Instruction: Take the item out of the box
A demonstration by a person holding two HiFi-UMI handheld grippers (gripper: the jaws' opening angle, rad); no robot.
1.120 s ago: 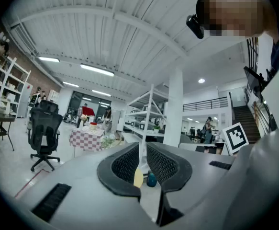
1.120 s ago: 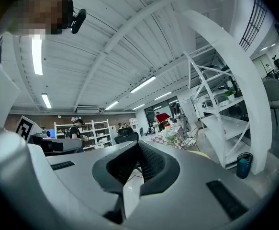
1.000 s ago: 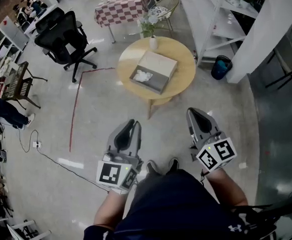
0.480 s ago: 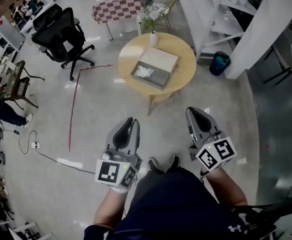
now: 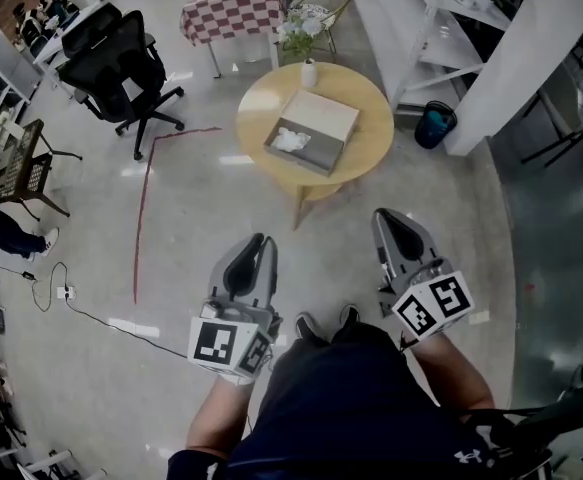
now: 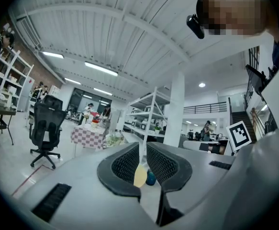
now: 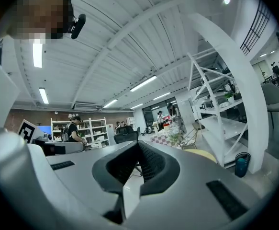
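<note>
An open cardboard box (image 5: 323, 120) lies on a round wooden table (image 5: 371, 140) well ahead of me. Inside it, at the left end, rests a crumpled white item (image 5: 291, 140). Both grippers hang low by my body, far short of the table. My left gripper (image 5: 261, 243) holds nothing, and in the left gripper view (image 6: 142, 145) only a thin slit shows between its pads. My right gripper (image 5: 391, 220) is shut and empty, its pads meeting at the tip (image 7: 138, 143).
A small vase with flowers (image 5: 309, 68) stands at the table's far edge. A black office chair (image 5: 121, 63) and a checked table (image 5: 236, 8) lie beyond on the left. White shelving (image 5: 421, 28) and a blue bin (image 5: 433, 128) are on the right. A red floor line (image 5: 146, 218) runs on the left.
The view has shifted slightly over the floor towards the table. Both grippers stay where they were by my body, unchanged.
</note>
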